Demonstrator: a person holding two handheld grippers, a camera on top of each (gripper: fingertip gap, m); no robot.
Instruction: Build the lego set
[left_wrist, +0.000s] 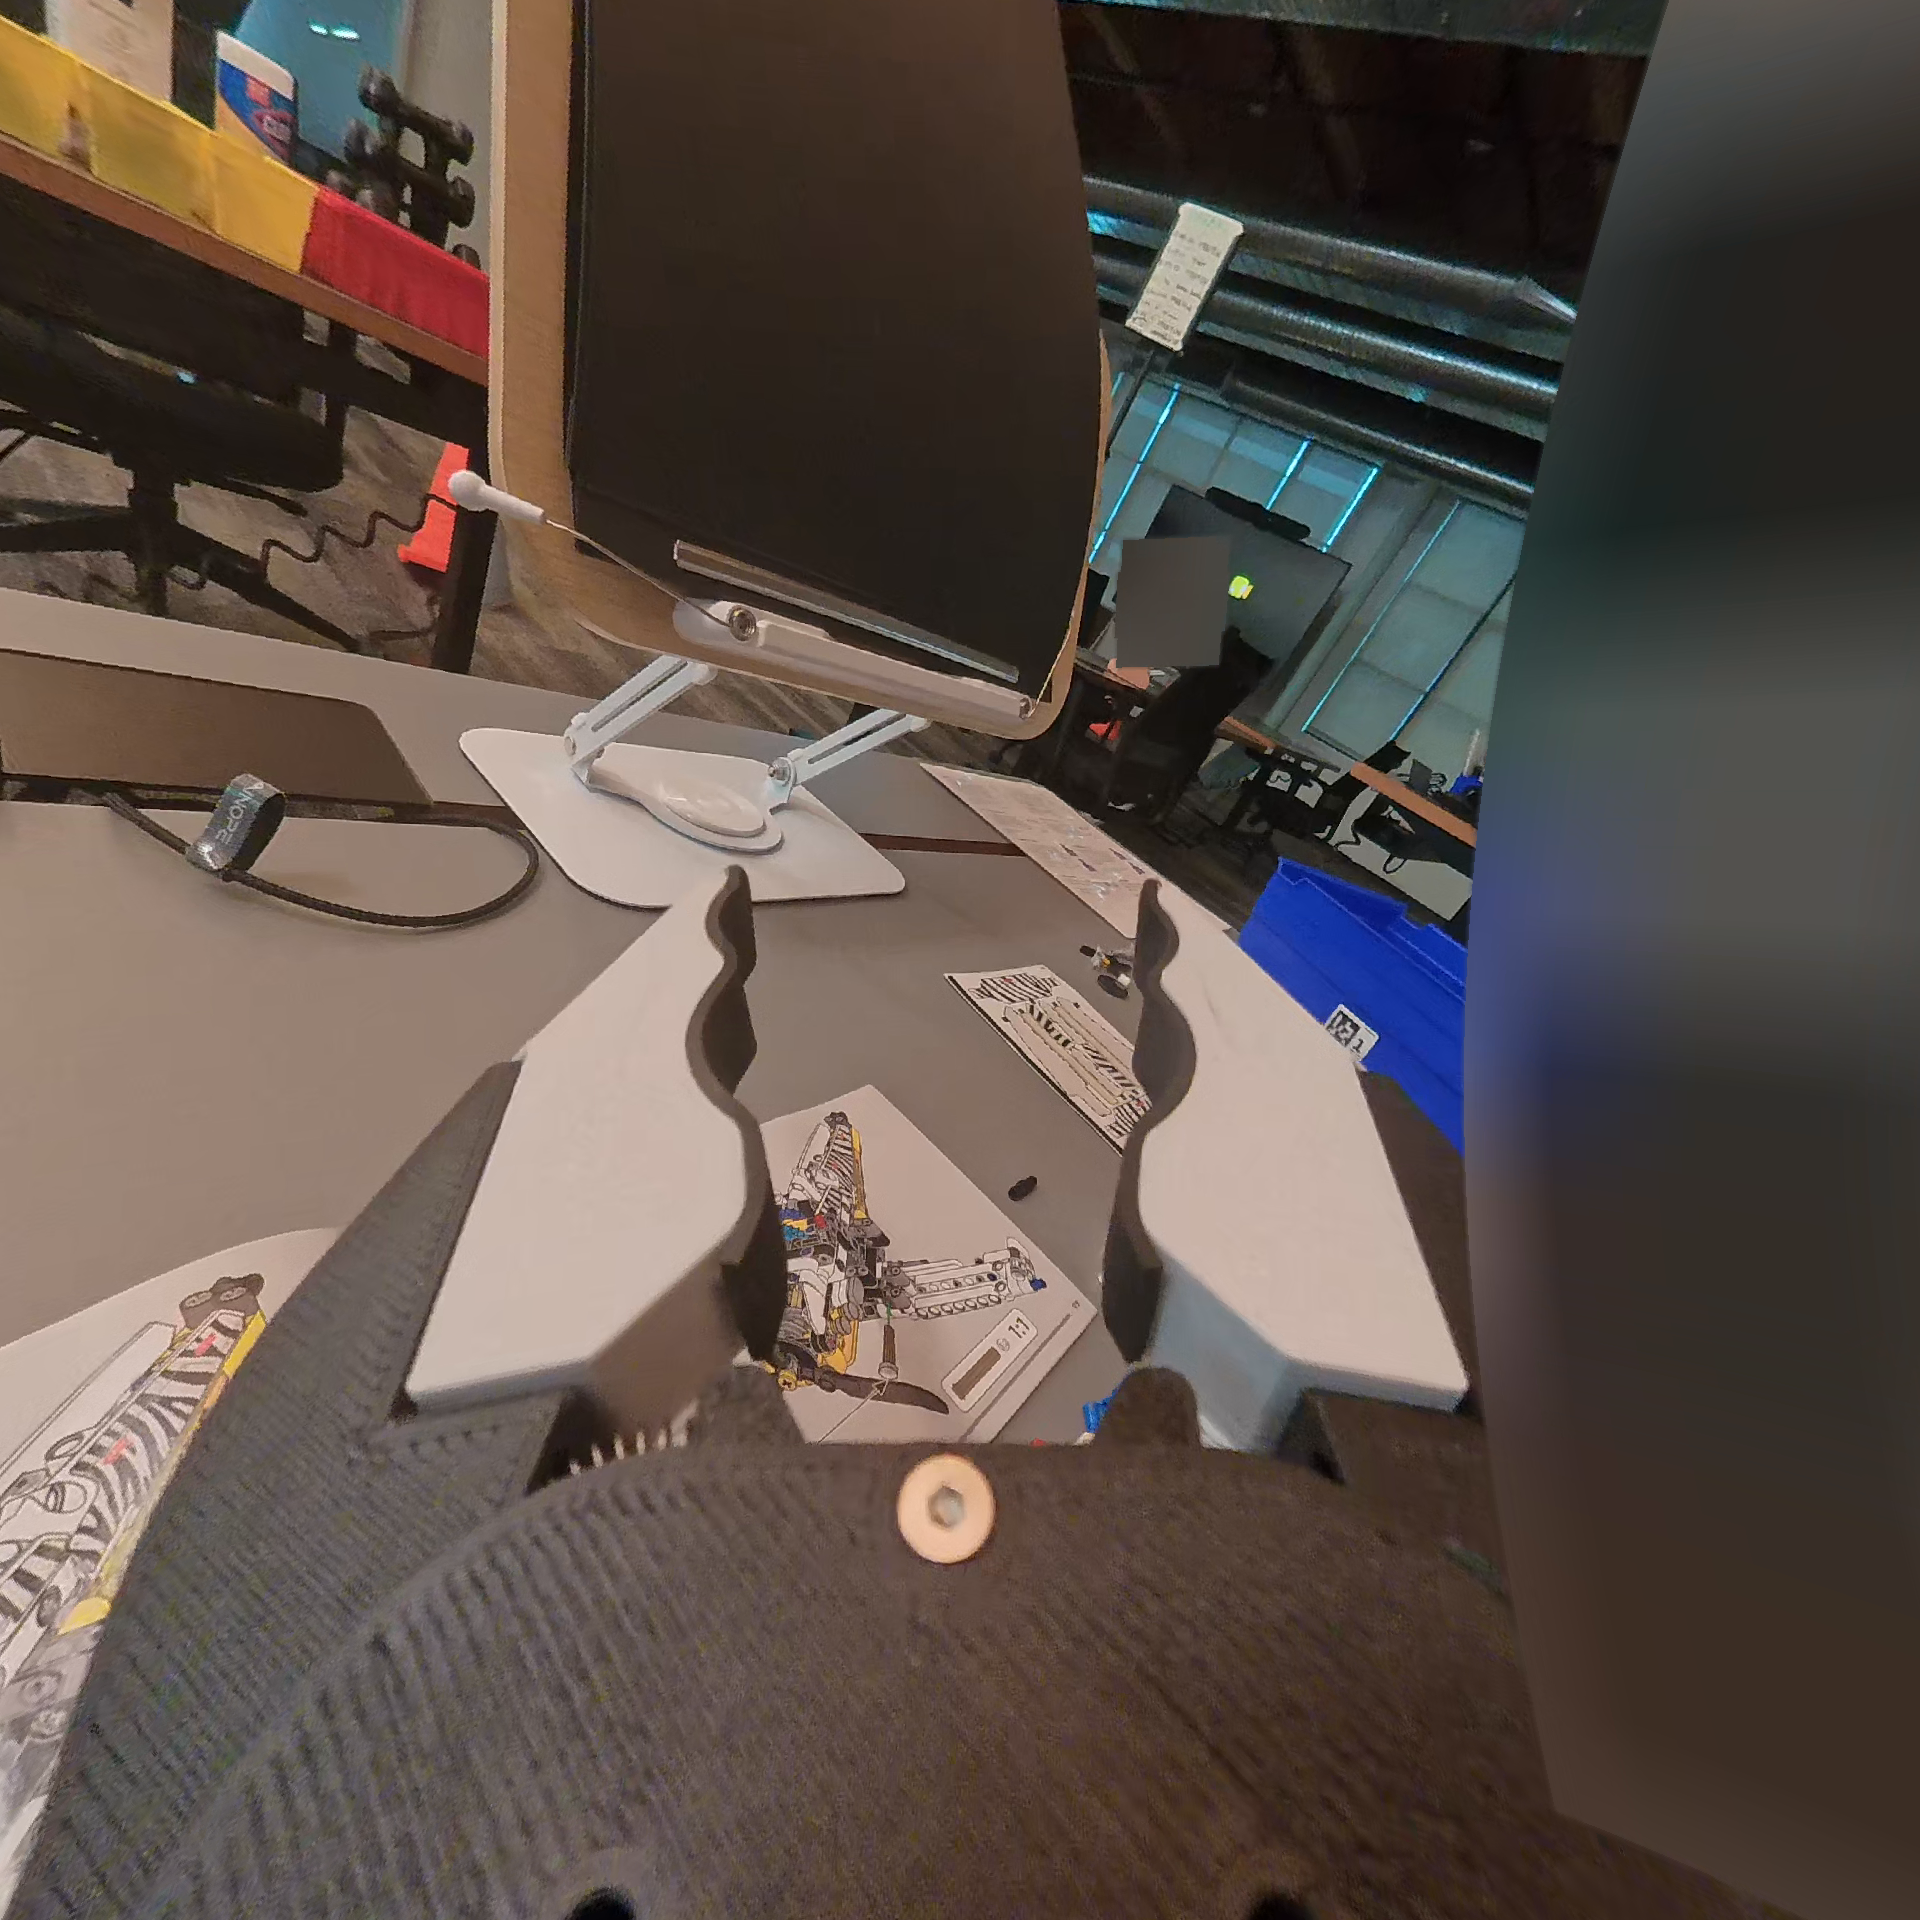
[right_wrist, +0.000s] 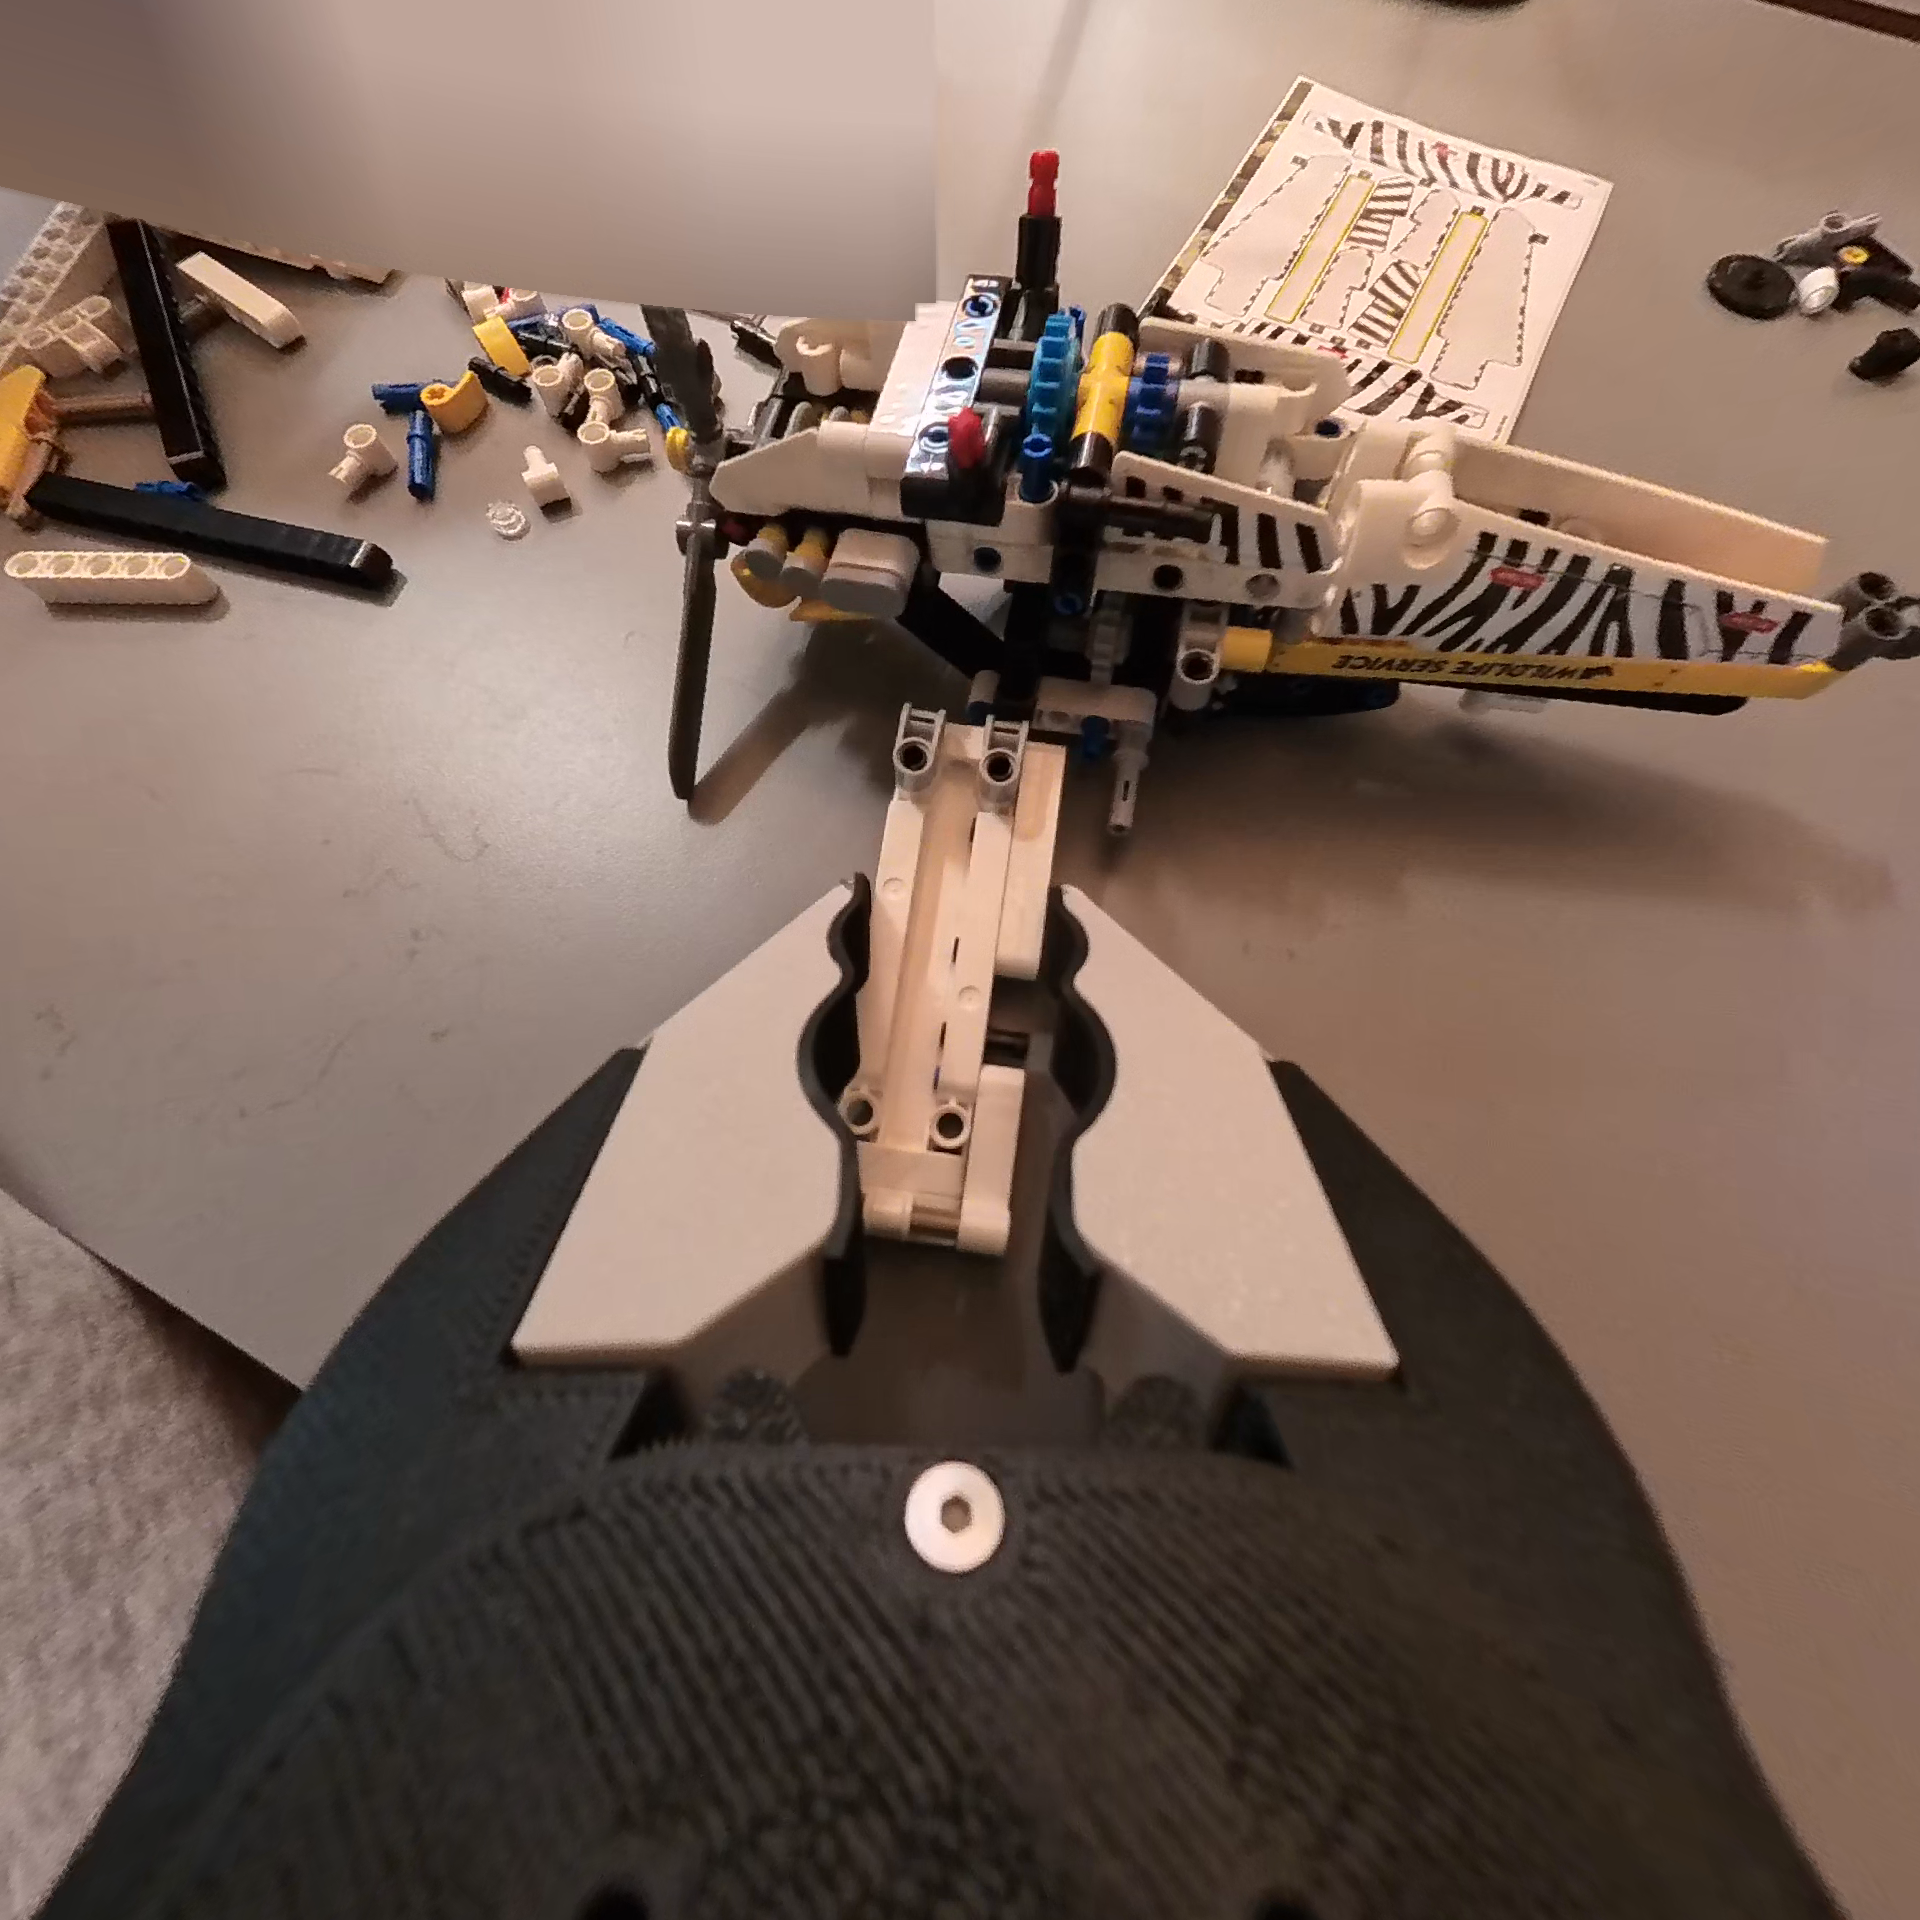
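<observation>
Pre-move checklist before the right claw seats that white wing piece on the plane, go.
1. Right claw grip on white wing piece: ok, fingers closed on both sides.
2. Wing piece meets the plane model at its underside: ok; whether it is locked in, cannot tell.
3. Left claw free to brace: ok, open and empty.
4. Left claw near the model: not ok, it is over the instruction page.
5. Loose parts pile clear of the model: ok, off to the left.
6. Sticker sheet: not ok, tucked behind the model.

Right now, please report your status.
Right claw shut on white wing of lego plane. Left claw open, empty. Loose parts beside plane.
</observation>
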